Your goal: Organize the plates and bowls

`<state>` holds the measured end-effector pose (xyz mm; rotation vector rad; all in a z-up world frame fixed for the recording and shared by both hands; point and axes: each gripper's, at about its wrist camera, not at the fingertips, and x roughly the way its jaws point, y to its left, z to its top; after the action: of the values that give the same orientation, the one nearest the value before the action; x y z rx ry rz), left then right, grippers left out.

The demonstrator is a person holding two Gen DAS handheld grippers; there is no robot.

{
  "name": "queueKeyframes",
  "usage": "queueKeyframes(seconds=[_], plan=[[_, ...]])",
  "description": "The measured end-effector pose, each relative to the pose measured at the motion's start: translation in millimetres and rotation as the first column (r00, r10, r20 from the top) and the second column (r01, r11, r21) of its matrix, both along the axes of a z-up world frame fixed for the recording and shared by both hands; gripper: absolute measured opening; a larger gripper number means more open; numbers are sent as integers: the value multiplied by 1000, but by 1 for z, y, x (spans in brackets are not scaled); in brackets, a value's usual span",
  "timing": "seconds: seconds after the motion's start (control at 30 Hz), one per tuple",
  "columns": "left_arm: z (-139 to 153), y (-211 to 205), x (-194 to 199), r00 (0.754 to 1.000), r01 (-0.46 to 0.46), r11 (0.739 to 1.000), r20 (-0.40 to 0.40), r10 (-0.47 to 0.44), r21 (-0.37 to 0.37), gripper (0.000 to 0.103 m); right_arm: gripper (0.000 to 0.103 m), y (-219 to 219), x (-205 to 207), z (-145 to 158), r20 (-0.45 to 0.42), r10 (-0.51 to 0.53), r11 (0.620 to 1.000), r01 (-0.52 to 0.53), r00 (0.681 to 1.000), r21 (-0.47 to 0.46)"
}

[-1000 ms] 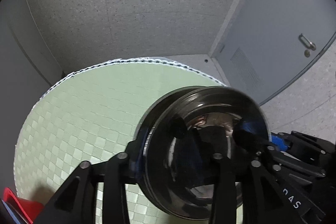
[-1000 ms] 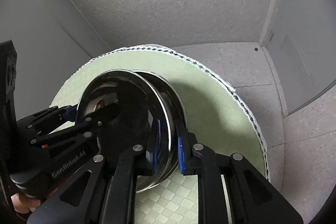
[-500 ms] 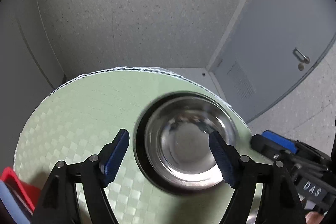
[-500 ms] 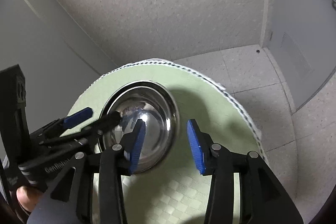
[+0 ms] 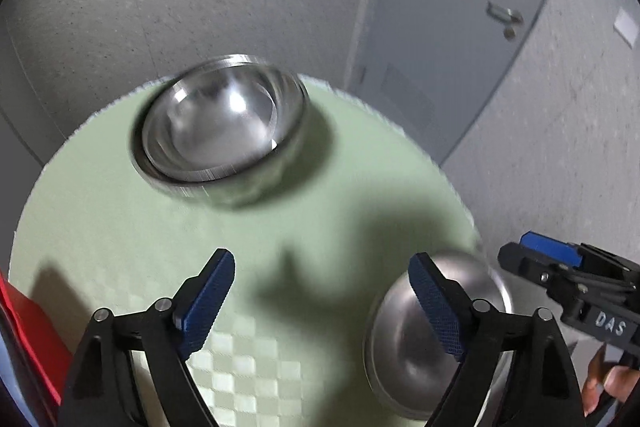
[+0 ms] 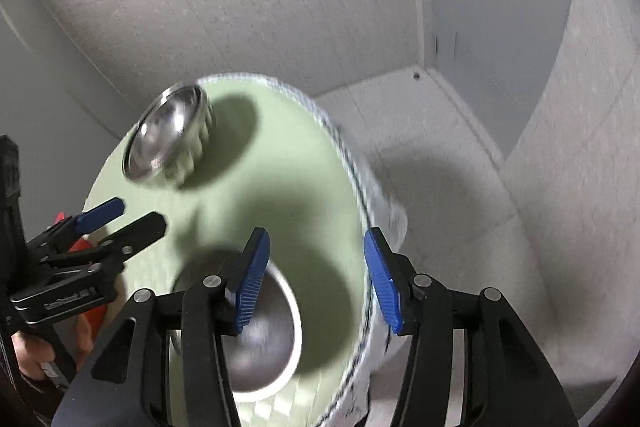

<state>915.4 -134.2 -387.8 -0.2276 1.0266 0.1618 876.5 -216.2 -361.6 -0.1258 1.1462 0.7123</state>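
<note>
Two steel bowls nested into a stack [image 5: 220,131] stand at the far side of the round green table [image 5: 120,227]; the stack also shows in the right wrist view [image 6: 168,135]. A separate steel bowl [image 5: 412,339] sits at the near right edge, and in the right wrist view [image 6: 260,331] it lies behind the left finger. My left gripper [image 5: 322,303] is open and empty, well back from the stack. My right gripper [image 6: 316,283] is open and empty, above the near bowl and the table's right edge. It also shows at the right of the left wrist view [image 5: 560,267].
A red object [image 5: 28,331] lies at the table's left edge. The table's rim [image 6: 352,163] drops to a grey floor on the right. A grey door with a handle [image 5: 504,15] stands behind, and a speckled wall is beyond the table.
Both grippers let go of the bowls, opened and pulled back. The nested stack now rests at the far side of the table. A second bowl has come into view near the front right.
</note>
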Motion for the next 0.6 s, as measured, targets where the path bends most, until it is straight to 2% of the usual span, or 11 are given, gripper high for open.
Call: queueKeyframes(seconds=[0.07,0.17,0.27,0.3,0.37,0.4,0.5,0.6], plan=[[-8,-6,0,1000,18,1000,-25,-18,4,82,51,-2,-10,-13,-40,1,1000,-1,999,2],[-17,-11,1,997,43,999,-64,-43,-4,72,51,-4,-22,-26,-81,11,1000,-11,997,-4],[-26,-17,0,993,70,997,-93,-72,-27,55,49,-13,-30,-35,-113,23,1000,-22,993,8],[-31,-18,1,990,85,995,-106,-90,-52,47,47,-13,-32,-38,-126,25,1000,-23,992,16],[-36,-22,4,987,106,990,-107,-117,-97,35,24,-16,-32,-43,-163,38,999,-32,986,38],[-35,-24,4,987,119,987,-97,-130,-112,21,17,-16,-32,-46,-178,38,998,-29,983,51],[-30,-26,2,989,125,989,-73,-131,-85,20,16,-13,-33,-43,-164,34,998,-26,986,51],[-18,-14,3,993,105,989,-43,-110,-105,19,14,-9,-29,-36,-158,42,997,-31,987,71]])
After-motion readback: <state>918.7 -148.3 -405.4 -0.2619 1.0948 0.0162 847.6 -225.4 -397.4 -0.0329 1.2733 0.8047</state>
